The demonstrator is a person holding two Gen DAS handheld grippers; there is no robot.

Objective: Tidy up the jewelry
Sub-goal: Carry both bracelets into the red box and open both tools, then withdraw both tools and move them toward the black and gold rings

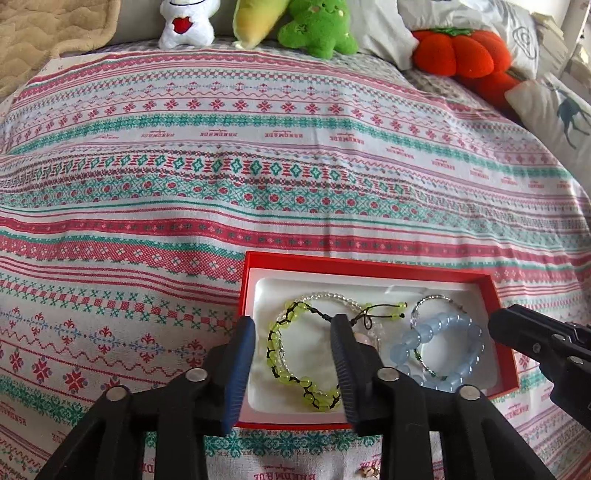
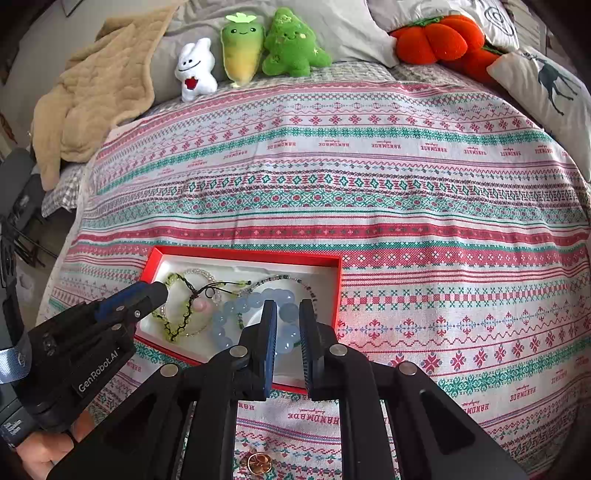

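Part of the green bracelet is covered by the left tool, whose fingers are spread. The near arc of the blue bracelet is hidden behind the right tool; whether anything is gripped there cannot be told. A pink bead is half buried under cords. A small gold piece on the bed cover is too small to be identified and is partly hidden in the left view. The white plush is cut off by the top edge.
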